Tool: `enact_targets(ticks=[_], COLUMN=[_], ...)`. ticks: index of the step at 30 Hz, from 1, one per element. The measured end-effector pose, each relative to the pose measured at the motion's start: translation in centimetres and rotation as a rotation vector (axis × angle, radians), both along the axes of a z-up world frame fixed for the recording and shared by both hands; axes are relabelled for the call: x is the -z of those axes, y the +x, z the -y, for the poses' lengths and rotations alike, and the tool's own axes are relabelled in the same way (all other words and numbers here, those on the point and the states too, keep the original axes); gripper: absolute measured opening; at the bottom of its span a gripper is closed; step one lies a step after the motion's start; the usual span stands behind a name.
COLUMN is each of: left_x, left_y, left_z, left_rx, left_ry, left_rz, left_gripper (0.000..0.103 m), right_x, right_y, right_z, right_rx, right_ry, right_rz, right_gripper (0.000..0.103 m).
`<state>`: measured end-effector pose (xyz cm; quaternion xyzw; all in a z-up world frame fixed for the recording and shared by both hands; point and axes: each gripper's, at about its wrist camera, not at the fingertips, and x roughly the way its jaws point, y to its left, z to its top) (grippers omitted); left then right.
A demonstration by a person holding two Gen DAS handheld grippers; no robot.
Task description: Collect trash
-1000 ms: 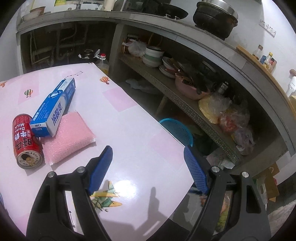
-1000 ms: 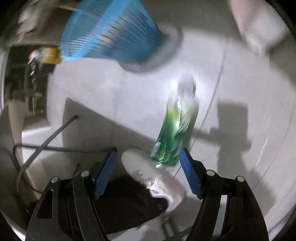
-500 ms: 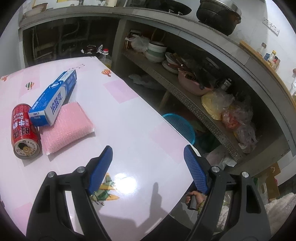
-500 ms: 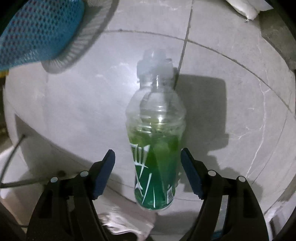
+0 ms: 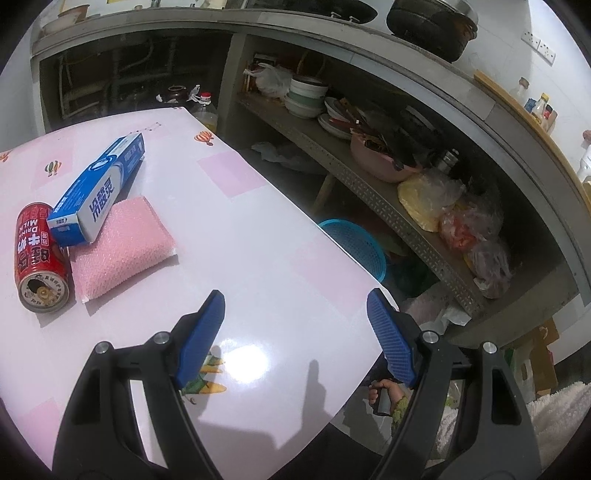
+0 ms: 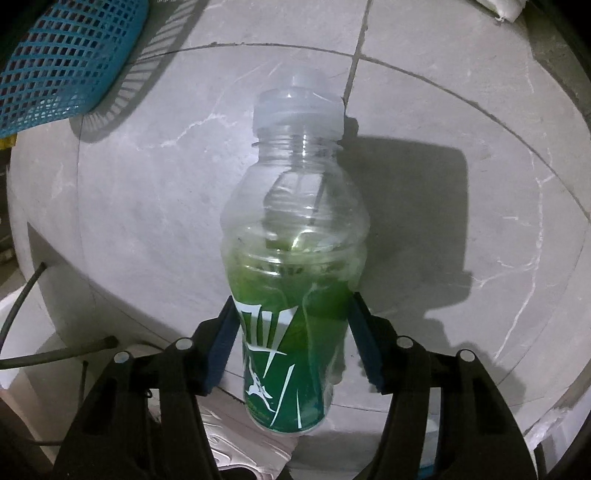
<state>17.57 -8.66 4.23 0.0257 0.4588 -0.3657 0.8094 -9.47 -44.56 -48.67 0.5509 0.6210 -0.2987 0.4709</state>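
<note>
In the right wrist view a clear plastic bottle (image 6: 291, 258) with a green label and a pale cap lies on the grey tiled floor. My right gripper (image 6: 291, 328) has a blue pad on each side of the bottle's label, pressed against it. In the left wrist view my left gripper (image 5: 295, 332) is open and empty above the pink table (image 5: 240, 229). A red drink can (image 5: 38, 258), a blue toothpaste box (image 5: 98, 186) and a pink sponge (image 5: 118, 247) lie at the table's left. A blue mesh basket (image 5: 356, 247) stands on the floor past the table's edge; it also shows in the right wrist view (image 6: 59, 62).
Kitchen shelves (image 5: 369, 177) with bowls, plates and plastic bags run along the right. A black cable (image 6: 48, 354) lies on the floor at lower left of the right wrist view. A white cloth or bag (image 6: 498, 7) lies at the floor's far edge.
My right gripper has moved in over the bottle and its pads have closed onto the label. The left gripper has hardly shifted above the table.
</note>
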Motion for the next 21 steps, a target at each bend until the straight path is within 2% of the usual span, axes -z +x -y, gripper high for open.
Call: enact_targets(ticks=[5, 8, 10, 13, 19, 21], left_x=[0.0, 0.0, 0.0, 0.1, 0.3, 0.4], left_y=[0.0, 0.1, 0.1, 0.2, 0.3, 0.4], left_z=[-0.2, -0.3, -0.4, -0.4, -0.9, -1.2], left_rx=[-0.004, -0.002, 0.0, -0.002, -0.018, -0.024], left_ry=[-0.008, -0.012, -0.015, -0.019, -0.035, -0.038], left_rz=[-0.004, -0.003, -0.005, -0.009, -0.021, -0.025], left_gripper=[0.075, 0.075, 0.075, 0.075, 0.075, 0.075], right_x=[-1.0, -3.5, -6.0, -11.4, -22.5, -25.4], right_y=[0.4, 1.4, 2.2, 4.2, 7.8, 8.9], right_z=[-0.3, -0.2, 0.1, 1.0, 3.6, 4.0], right_rx=[-0.017, -0.06, -0.11, -0.19, -0.202, -0.205], right_ry=[-0.027, -0.07, -0.112, -0.197, -0.318, -0.347], right_rz=[0.011, 0.052, 0.093, 0.18, 0.403, 0.459], right_gripper=[0.056, 0.056, 0.056, 0.055, 0.055, 0.055])
